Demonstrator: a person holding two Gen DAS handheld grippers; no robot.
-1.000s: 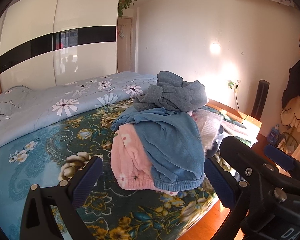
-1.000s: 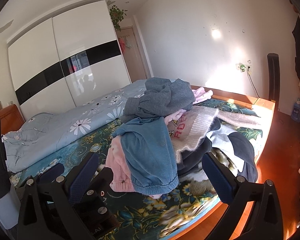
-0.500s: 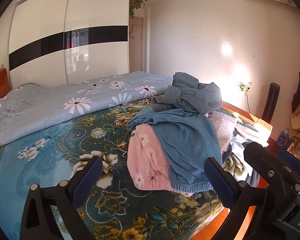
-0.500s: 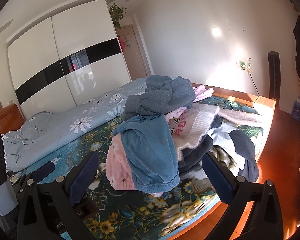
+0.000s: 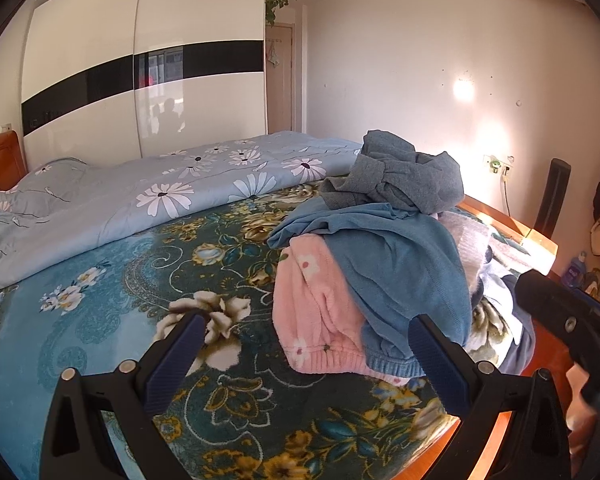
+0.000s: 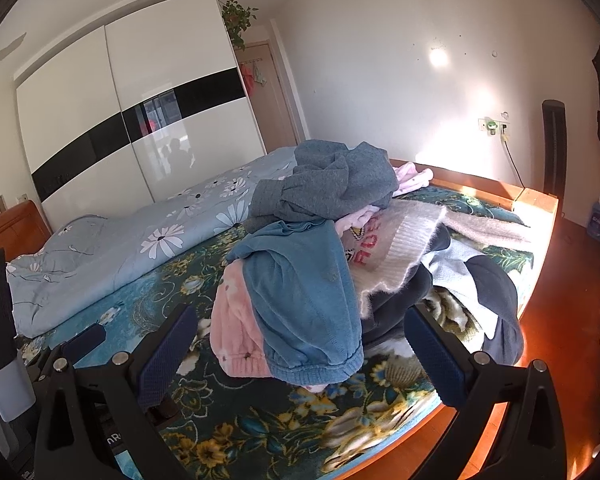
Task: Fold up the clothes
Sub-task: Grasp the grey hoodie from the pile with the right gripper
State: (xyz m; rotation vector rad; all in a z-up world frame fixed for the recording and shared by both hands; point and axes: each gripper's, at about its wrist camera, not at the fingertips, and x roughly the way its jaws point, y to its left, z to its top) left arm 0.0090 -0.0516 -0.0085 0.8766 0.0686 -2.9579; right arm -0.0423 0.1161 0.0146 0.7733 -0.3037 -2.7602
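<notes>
A heap of clothes lies at the foot end of the bed. On top is a grey sweater (image 5: 400,178) (image 6: 328,188). Below it a blue garment (image 5: 396,264) (image 6: 304,284) hangs over a pink fleece piece (image 5: 316,312) (image 6: 236,328). A white knit with red letters (image 6: 392,248) and dark navy clothes (image 6: 488,292) lie to the right. My left gripper (image 5: 304,360) is open and empty, in front of the pile. My right gripper (image 6: 300,356) is open and empty, also in front of the pile. Neither touches the clothes.
The bed carries a teal floral blanket (image 5: 112,292) and a light blue daisy duvet (image 5: 140,200) along the far side. The wooden bed frame edge (image 6: 536,200) and the orange floor (image 6: 564,320) are on the right. A white wardrobe (image 5: 148,64) stands behind.
Both grippers have shifted a little left along the bed, so the pile sits further right in the left view. Both stay open and the clothes have not moved.
</notes>
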